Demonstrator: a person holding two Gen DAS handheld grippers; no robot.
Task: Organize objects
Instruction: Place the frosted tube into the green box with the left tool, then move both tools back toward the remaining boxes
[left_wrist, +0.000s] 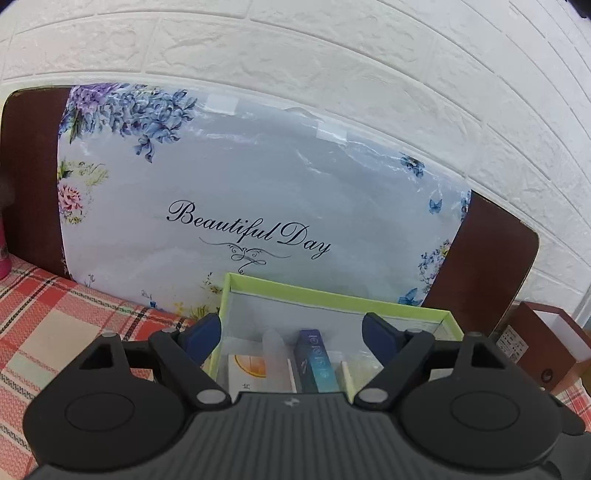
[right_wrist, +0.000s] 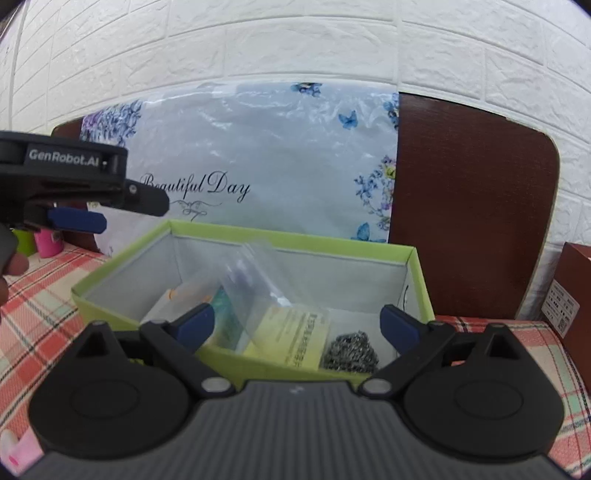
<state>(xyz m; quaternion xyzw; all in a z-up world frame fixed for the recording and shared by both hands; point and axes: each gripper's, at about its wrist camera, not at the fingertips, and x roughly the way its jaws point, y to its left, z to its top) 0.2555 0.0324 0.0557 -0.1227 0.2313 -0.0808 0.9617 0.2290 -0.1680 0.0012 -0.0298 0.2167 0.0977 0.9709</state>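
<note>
A lime-green box (right_wrist: 122, 273) with grey lining stands open on the plaid cloth. Inside lie a steel-wool scrubber (right_wrist: 349, 350), a yellow leaflet in a clear bag (right_wrist: 291, 339), a crumpled clear bag (right_wrist: 258, 273) and a teal-blue carton (left_wrist: 317, 365). A frosted white tube (left_wrist: 275, 354) and an orange-printed pack (left_wrist: 247, 369) lie beside the carton. My right gripper (right_wrist: 297, 321) is open just before the box's near wall, with nothing between its fingers. My left gripper (left_wrist: 291, 332) is open above the box's (left_wrist: 332, 295) near-left part, holding nothing. From the right wrist view the left gripper (right_wrist: 92, 221) is side-on at far left.
A plastic-wrapped floral "Beautiful Day" panel (left_wrist: 240, 192) leans on a brown board (right_wrist: 472, 206) against the white brick wall. A brown carton (right_wrist: 576, 288) stands at the right. Pink (right_wrist: 50, 243) and green cups sit at the left, near a hand (right_wrist: 11, 266).
</note>
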